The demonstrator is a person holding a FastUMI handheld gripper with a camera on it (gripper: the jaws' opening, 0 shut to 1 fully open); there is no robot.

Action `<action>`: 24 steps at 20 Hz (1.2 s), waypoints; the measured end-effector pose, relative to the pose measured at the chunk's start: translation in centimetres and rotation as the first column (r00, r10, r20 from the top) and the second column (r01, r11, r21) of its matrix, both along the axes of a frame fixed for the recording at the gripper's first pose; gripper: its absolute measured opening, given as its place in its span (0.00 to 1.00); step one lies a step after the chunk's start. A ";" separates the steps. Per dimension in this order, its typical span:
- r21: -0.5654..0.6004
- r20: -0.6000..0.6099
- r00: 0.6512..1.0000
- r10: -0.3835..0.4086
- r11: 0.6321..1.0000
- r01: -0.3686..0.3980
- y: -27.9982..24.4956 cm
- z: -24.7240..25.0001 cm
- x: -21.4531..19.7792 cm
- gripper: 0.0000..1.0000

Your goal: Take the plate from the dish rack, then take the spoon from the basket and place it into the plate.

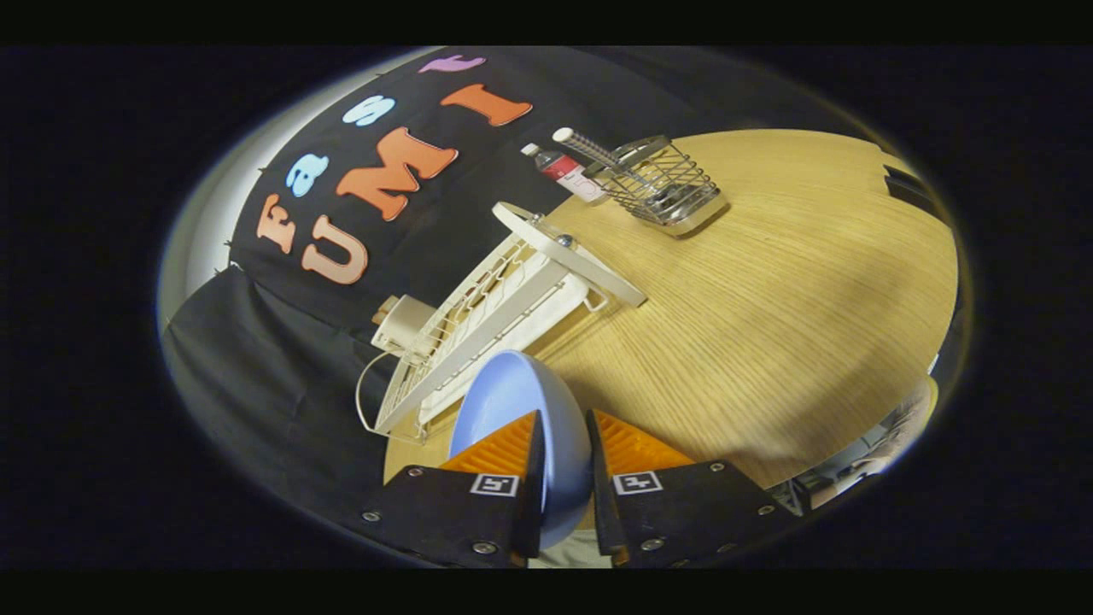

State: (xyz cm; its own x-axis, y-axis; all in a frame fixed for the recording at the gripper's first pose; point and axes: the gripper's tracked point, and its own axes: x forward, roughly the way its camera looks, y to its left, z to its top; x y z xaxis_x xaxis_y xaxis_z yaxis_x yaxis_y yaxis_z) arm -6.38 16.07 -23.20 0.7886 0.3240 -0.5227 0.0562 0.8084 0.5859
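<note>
Your blue plate (512, 401) sits edge-on between the two fingers of the hand-held gripper (564, 453) at the lower middle of the frame. Both fingers press on it, one on each face, so you have it clamped, with the jaws narrowed to the plate's thickness. The plate's rim reaches up past the fingertips toward the near end of the white dish rack (504, 299).

That dish rack lies just beyond the plate, running from the lower left of centre up toward the middle of the frame, tilted in your view along with everything else. A thin white wire loop hangs off its near left end.

Farther on, in the upper middle of the frame, the wire basket (662, 184) stands on the wooden tabletop (768, 325). A ribbed pale handle (585, 145) sticks out of it toward the upper left; whether it is the spoon you cannot tell. Just left of the basket a bottle (564, 169) with a red label stands at the tabletop's far edge.
</note>
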 end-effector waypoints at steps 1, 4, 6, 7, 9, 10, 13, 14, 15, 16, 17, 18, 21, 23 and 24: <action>-0.001 0.006 1.000 0.003 1.000 -0.003 -0.2 0.3 0.1 0.27; -0.061 0.030 1.000 0.008 0.998 -0.006 -1.1 0.6 0.2 0.36; -0.139 0.062 0.998 -0.002 0.990 0.011 -2.6 1.0 0.6 0.46; -0.175 0.081 0.997 -0.007 0.984 0.021 -3.5 1.4 0.8 0.53; -0.253 0.136 0.991 -0.021 0.966 0.055 -5.4 2.6 1.4 0.64; -0.297 0.167 0.985 -0.030 0.952 0.079 -6.6 3.3 1.8 0.74; -0.385 0.280 0.959 -0.048 0.909 0.158 -9.2 6.3 2.8 0.91; -0.410 0.316 0.948 -0.050 0.893 0.184 -10.0 7.5 3.2 0.97; -0.440 0.347 0.937 -0.049 0.873 0.208 -10.6 8.3 3.7 0.98; -0.470 0.380 0.924 -0.043 0.851 0.233 -11.2 9.3 4.2 0.98; -0.498 0.404 0.914 -0.037 0.830 0.253 -11.7 10.0 4.8 0.98; -0.523 0.426 0.904 -0.028 0.808 0.271 -12.1 10.8 5.2 0.98; -0.575 0.480 0.877 0.001 0.755 0.315 -12.8 12.8 6.8 0.98; -0.592 0.509 0.861 0.015 0.732 0.337 -12.8 13.6 8.1 0.97; -0.594 0.516 0.856 0.022 0.729 0.339 -12.6 13.8 8.7 0.97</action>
